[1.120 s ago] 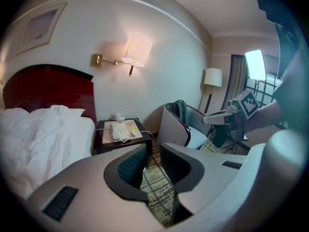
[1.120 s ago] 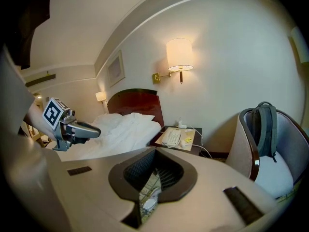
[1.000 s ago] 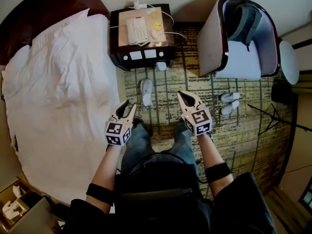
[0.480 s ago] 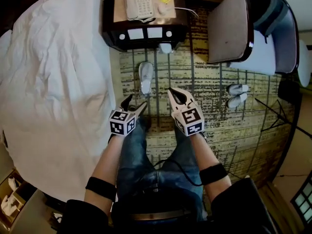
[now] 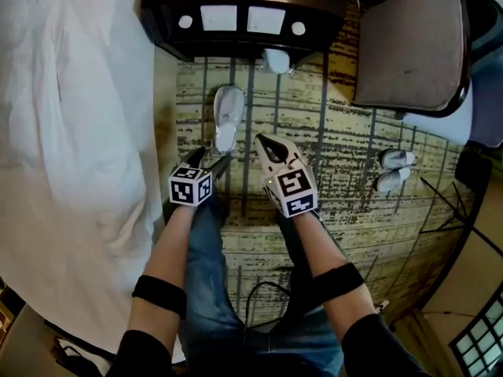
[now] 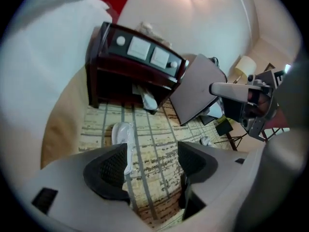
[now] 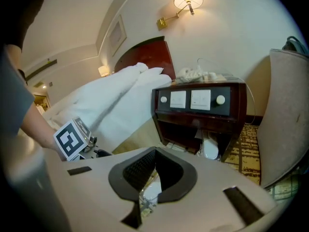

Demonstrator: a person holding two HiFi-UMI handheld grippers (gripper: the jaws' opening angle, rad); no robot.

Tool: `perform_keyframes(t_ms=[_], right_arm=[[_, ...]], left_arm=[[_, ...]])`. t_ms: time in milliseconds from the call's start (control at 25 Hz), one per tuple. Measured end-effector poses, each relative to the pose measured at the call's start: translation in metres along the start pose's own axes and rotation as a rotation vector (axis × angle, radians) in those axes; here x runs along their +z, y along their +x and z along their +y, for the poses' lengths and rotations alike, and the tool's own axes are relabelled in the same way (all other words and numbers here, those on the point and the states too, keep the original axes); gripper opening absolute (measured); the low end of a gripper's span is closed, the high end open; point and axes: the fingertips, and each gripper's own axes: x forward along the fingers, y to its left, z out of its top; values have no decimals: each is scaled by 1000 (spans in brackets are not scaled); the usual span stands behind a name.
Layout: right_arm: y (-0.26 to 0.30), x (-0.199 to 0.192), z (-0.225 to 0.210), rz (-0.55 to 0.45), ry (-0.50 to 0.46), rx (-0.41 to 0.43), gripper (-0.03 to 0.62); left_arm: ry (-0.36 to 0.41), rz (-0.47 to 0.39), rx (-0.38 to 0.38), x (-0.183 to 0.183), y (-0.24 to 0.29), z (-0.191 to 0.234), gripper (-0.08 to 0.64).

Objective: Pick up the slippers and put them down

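A white slipper (image 5: pixel 226 116) lies on the patterned carpet just ahead of both grippers. My left gripper (image 5: pixel 211 162) hangs right behind its heel; its jaws are opening, with nothing pressed between them. In the left gripper view (image 6: pixel 152 158) that slipper (image 6: pixel 121 134) lies on the floor beyond the left pad. My right gripper (image 5: pixel 263 141) is shut and empty, a little right of the slipper. A second white slipper (image 5: pixel 277 60) leans at the foot of the nightstand, also visible in the right gripper view as slipper (image 7: pixel 211 150) beyond the shut jaws (image 7: pixel 155 166).
A dark nightstand (image 5: pixel 236 22) stands ahead, a bed with a white duvet (image 5: pixel 71 132) on the left and an armchair (image 5: pixel 409 45) on the right. Another pair of white slippers (image 5: pixel 393 170) lies at the right near a black stand (image 5: pixel 456 210).
Both grippers have dropped towards the floor and closer to the nearest slipper. The left jaws have widened. The right jaws stayed shut.
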Motion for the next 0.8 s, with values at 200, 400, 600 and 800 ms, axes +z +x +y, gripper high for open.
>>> perform_keyframes(t_ms=[200, 400, 600, 800], right_arm=[[72, -69, -18, 27, 2, 13, 2], [119, -132, -35, 41, 12, 4, 2], [160, -172, -49, 47, 23, 18, 2], [188, -199, -62, 53, 41, 22, 2]], left_arm=[[59, 92, -13, -58, 93, 57, 361], [24, 112, -5, -92, 163, 106, 377], [13, 159, 6, -117, 216, 146, 436], [7, 196, -46, -136, 252, 160, 436]])
